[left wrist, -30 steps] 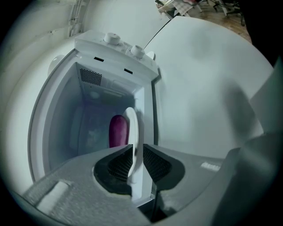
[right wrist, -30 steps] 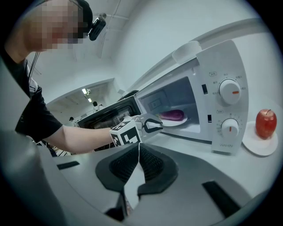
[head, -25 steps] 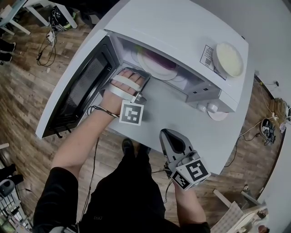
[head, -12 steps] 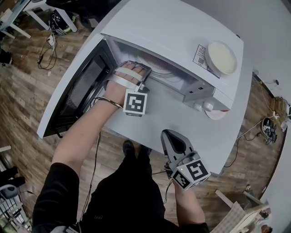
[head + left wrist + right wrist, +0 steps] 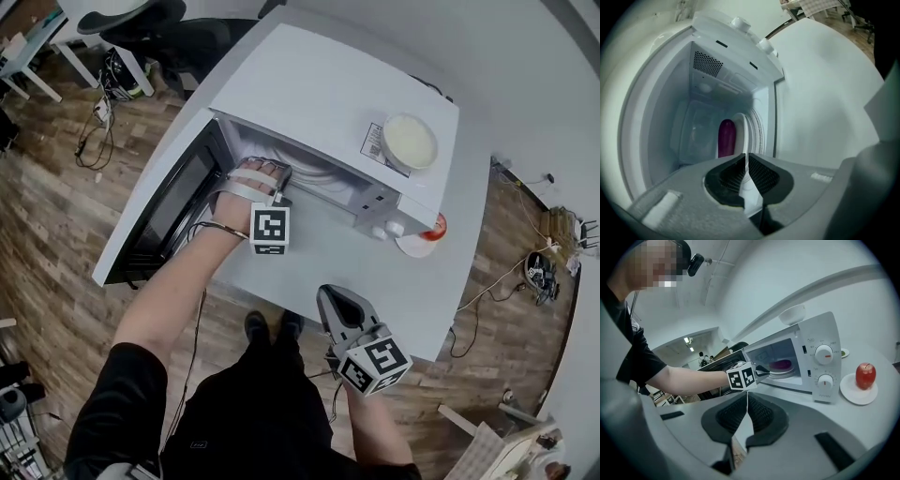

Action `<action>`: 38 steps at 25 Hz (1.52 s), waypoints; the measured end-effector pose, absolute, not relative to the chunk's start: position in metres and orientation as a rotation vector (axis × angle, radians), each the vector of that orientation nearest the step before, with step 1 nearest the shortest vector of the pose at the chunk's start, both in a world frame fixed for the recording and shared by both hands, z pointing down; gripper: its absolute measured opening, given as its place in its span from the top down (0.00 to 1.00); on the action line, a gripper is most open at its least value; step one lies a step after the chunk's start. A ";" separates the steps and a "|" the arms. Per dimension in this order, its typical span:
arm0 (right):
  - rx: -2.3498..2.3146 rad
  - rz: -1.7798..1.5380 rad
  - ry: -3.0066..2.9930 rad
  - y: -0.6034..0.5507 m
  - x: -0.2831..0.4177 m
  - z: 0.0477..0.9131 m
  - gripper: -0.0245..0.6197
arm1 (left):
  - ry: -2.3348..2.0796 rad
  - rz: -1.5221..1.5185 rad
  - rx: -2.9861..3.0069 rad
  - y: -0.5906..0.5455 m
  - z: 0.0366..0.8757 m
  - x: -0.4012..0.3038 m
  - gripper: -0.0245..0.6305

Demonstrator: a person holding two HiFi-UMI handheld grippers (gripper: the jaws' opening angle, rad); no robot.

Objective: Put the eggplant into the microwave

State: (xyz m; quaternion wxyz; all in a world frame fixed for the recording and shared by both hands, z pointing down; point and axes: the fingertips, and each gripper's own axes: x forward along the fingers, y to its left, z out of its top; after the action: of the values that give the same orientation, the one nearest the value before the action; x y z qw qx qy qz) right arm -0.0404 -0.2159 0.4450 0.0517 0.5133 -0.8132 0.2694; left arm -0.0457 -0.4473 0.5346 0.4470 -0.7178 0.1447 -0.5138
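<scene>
Purple eggplant [image 5: 726, 137] lies on the plate [image 5: 742, 126] deep inside the microwave [image 5: 708, 84] at frame centre, the left hand-held gripper [image 5: 746, 158], jaws just closed empty, at its mouth and probably best backed straight out clear of the door [image 5: 164, 202], while the right hand-held gripper [image 5: 746, 397] hangs shut, empty.
</scene>
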 end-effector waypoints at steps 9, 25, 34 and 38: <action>1.563 0.790 -2.472 -0.191 -0.054 0.413 0.94 | 0.387 -1.252 -1.893 -0.394 0.491 -0.067 0.94; 1.590 0.720 -2.548 -0.162 -0.092 0.351 0.94 | 0.503 -1.189 -2.309 -0.287 0.440 -0.124 0.94; 1.609 0.621 -2.592 -0.144 -0.084 0.318 0.94 | 0.641 -1.118 -2.640 -0.226 0.415 -0.156 0.94; 1.658 0.622 -2.576 -0.125 -0.056 0.313 0.94 | 0.679 -1.060 -2.750 -0.203 0.402 -0.149 0.94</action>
State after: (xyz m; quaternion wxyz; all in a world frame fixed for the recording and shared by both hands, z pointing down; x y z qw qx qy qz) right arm -0.0558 -0.1246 0.3132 0.0076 0.5305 -0.8240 0.1988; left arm -0.1486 -0.2028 0.4023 0.0584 -0.9078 0.2240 -0.3498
